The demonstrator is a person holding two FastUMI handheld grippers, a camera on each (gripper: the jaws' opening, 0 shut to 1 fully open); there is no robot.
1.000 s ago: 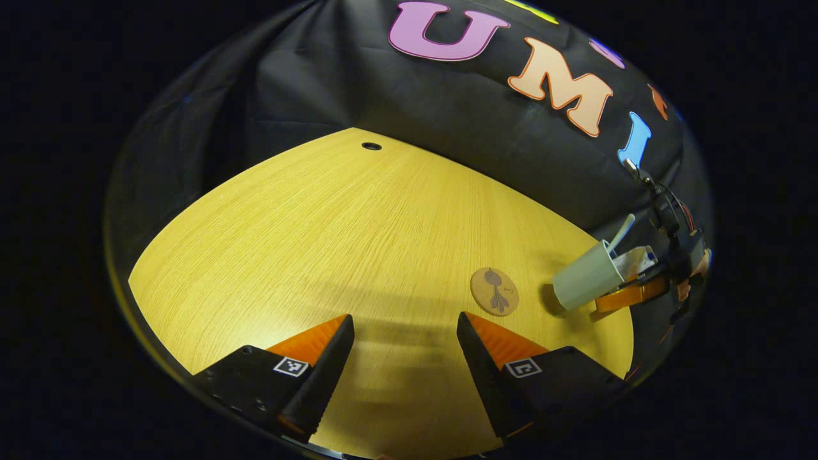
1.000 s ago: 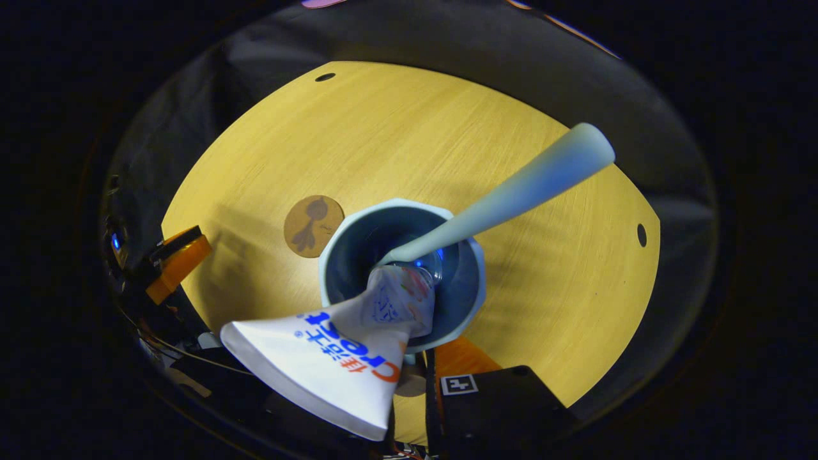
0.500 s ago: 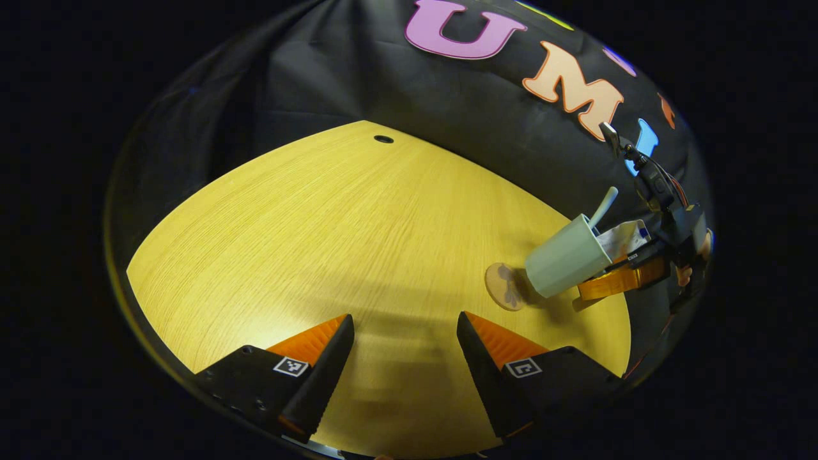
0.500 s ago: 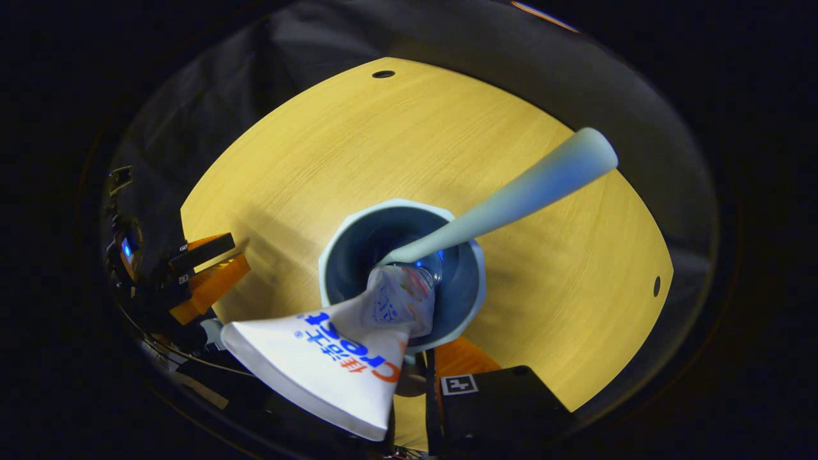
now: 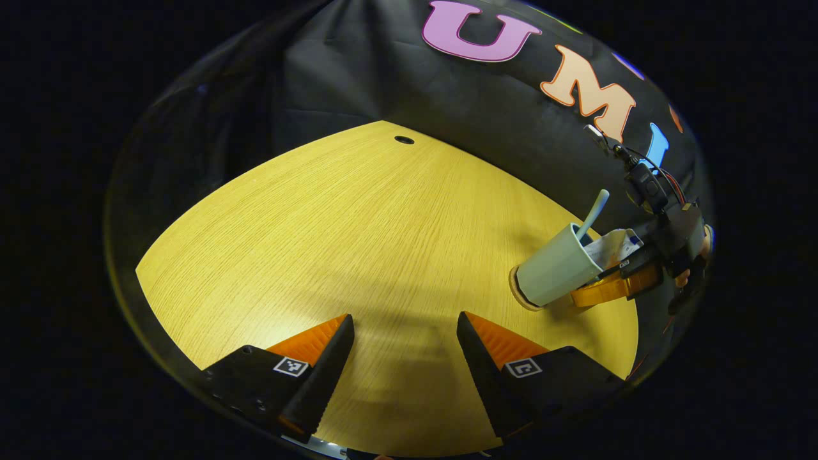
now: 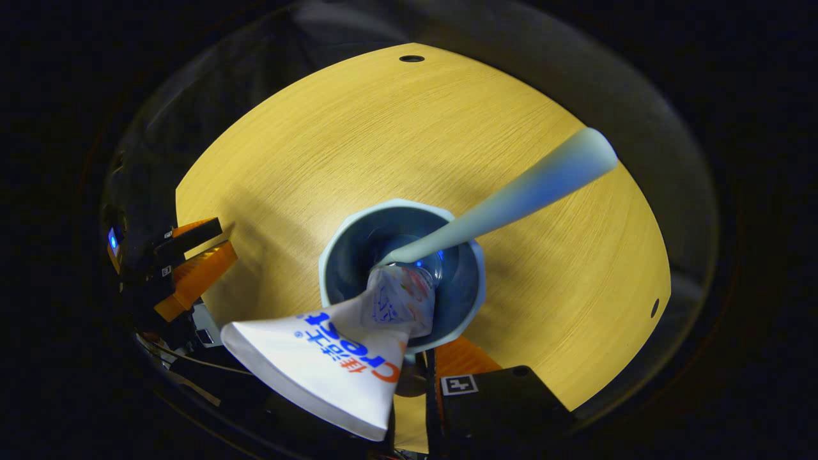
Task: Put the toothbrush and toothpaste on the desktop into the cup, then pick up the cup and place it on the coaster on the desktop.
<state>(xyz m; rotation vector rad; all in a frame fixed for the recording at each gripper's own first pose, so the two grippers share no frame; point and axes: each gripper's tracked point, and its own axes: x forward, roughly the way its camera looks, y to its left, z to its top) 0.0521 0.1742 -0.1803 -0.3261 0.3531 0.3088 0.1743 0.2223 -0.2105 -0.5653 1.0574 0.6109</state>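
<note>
The right gripper (image 5: 610, 284) grips the cup (image 5: 555, 275) by its rim, one finger inside and one outside as far as the crowded right gripper view lets me judge. The cup sits tilted over the coaster (image 5: 519, 295), base at or just above it. The toothbrush (image 6: 511, 198) and toothpaste (image 6: 332, 358) lean out beyond those fingers. Letting go while tilted could tip the top-heavy cup. The left gripper (image 5: 406, 342) hangs open over bare desktop (image 5: 358, 223).

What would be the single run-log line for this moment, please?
phase: placing | right tool: holds cup over coaster, contact unclear | in cup: toothbrush, toothpaste | left tool: open, empty, above desktop
</note>
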